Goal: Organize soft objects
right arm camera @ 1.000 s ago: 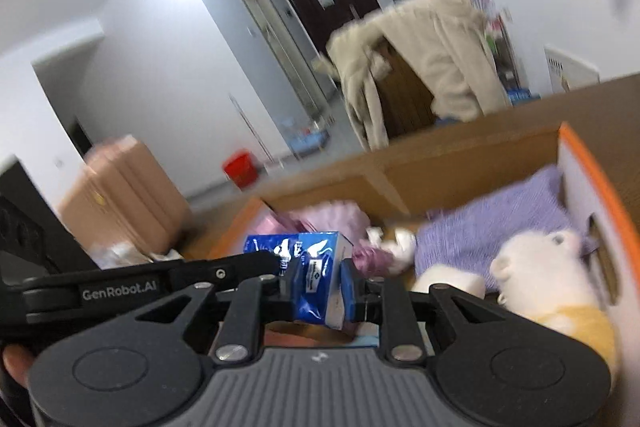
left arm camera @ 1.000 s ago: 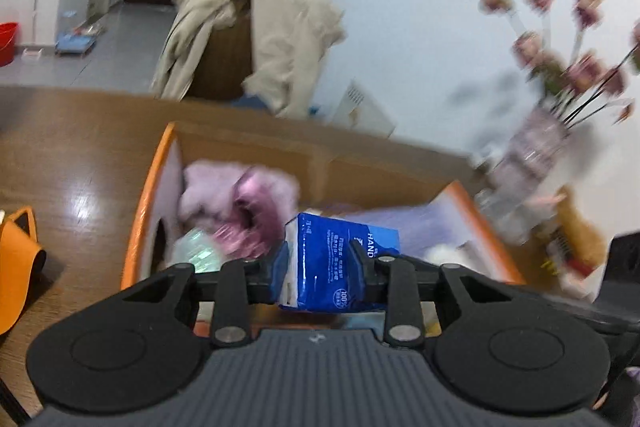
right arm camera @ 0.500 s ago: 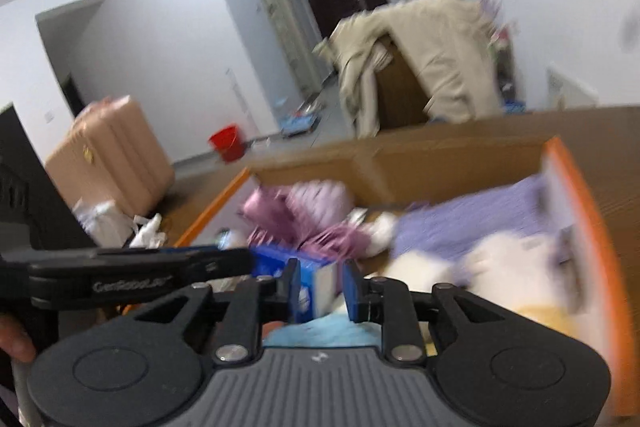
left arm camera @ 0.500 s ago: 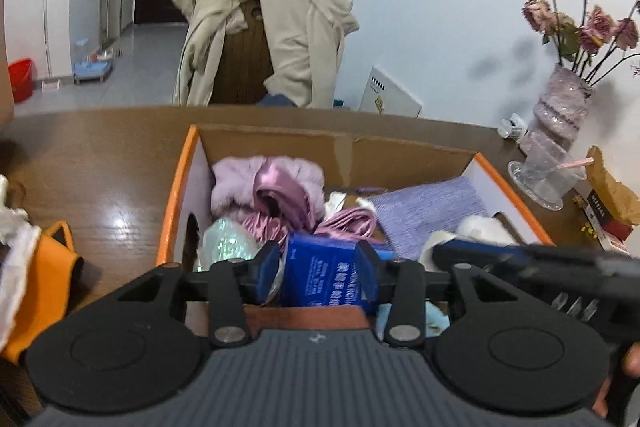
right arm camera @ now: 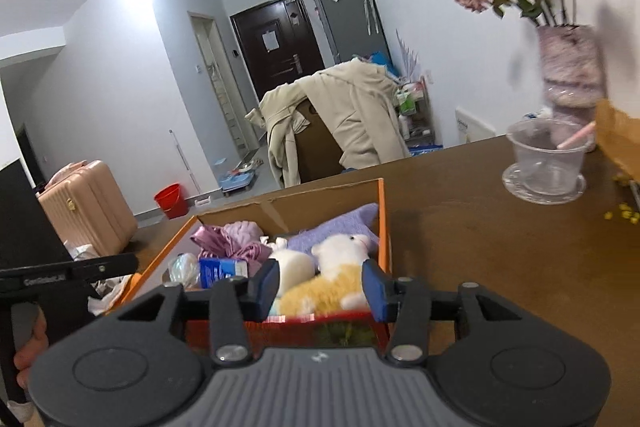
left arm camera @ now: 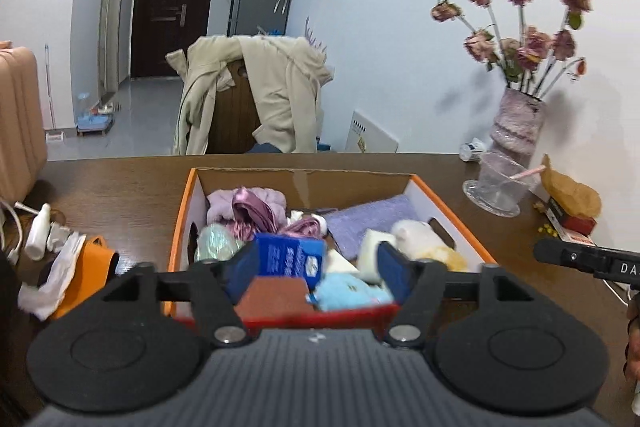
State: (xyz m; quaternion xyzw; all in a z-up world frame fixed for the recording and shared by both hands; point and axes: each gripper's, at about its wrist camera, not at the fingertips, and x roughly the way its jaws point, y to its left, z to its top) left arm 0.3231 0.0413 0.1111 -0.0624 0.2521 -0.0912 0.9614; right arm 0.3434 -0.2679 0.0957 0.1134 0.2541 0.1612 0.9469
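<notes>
An orange-rimmed cardboard box (left arm camera: 182,223) on the brown table holds several soft things. Among them are a blue tissue pack (left arm camera: 290,259), pink satin cloth (left arm camera: 244,207), a purple towel (left arm camera: 368,223), a white plush (left arm camera: 416,235) and a light blue plush (left arm camera: 352,291). My left gripper (left arm camera: 316,271) hovers before the box's near edge, its jaws opening, with nothing pressed between them. My right gripper (right arm camera: 322,287) hangs over the box's near right corner (right arm camera: 382,219), jaws also opening and empty. The white and yellow plush (right arm camera: 336,267) and the tissue pack (right arm camera: 218,271) lie in the box beyond it.
A vase of dried roses (left arm camera: 516,131), a glass bowl with a pink spoon (left arm camera: 500,187) and a brown paper bag (left arm camera: 572,191) stand at the right. An orange bag (left arm camera: 88,267) and white cloth (left arm camera: 52,283) lie left of the box. A coat-draped chair (left arm camera: 256,95) stands behind the table.
Both grippers, earlier shut on the blue tissue pack over the box, have let it go into the box. Both have drawn back and up, and their jaws stand wider.
</notes>
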